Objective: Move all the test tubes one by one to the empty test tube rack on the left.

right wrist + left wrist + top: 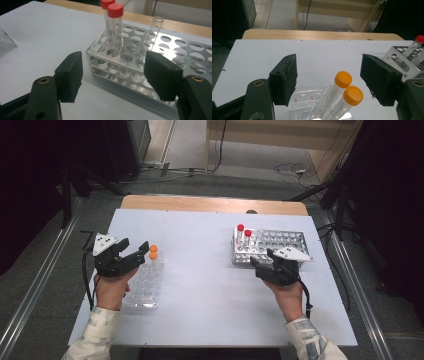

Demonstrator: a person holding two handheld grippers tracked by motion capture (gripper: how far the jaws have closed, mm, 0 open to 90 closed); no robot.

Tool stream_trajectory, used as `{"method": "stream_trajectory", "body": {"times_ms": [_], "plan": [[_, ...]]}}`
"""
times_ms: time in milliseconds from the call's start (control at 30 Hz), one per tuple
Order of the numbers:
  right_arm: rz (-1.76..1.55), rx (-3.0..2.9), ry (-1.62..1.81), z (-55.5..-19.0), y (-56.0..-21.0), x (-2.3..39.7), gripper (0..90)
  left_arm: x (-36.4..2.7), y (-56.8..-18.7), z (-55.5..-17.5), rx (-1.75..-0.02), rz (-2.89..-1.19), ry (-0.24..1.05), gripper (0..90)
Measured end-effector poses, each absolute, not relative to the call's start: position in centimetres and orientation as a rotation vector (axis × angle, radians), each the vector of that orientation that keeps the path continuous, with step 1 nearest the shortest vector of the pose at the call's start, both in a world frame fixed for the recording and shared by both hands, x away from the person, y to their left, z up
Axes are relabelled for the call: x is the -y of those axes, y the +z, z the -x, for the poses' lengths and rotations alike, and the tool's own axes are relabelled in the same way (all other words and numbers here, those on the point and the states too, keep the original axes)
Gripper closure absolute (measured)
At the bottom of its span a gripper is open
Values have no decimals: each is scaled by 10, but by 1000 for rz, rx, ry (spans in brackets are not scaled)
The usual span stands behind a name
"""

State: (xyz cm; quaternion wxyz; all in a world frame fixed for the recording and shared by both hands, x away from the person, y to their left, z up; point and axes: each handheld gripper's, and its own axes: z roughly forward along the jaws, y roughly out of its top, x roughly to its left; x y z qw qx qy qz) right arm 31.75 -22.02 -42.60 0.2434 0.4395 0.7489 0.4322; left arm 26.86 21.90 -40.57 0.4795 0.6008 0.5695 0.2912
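Two orange-capped tubes (343,79) stand at the far end of a clear plastic rack (303,102), with an uncapped clear tube (324,86) beside them. My left gripper (332,77) hovers just over them, open; the caps sit between the pads without touching either. In the high view this gripper (145,251) is at the table's left, by the orange caps (153,251). My right gripper (115,75) is open and holds nothing, facing the near-left corner of a metal rack (160,50). Two red-capped tubes (115,22) and an uncapped glass tube (153,30) stand in that rack.
The white tabletop (200,270) lies bare between the clear rack (145,287) and the metal rack (280,242). A wooden strip (210,204) runs along the far edge. Cables lie on the floor beyond, and dark stands flank the table.
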Motion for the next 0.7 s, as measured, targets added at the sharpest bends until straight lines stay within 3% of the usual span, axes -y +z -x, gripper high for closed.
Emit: {"method": "stream_trajectory", "body": {"times_ms": [367, 700], "plan": [[-1255, -1967, 1156, -337, -425, 236, 349, -219, -403, -265, -1389, -1446, 705, 301], [-1279, -1933, 1123, -365, -434, 232, 480, -217, -403, -264, -1389, -1449, 701, 301]]}}
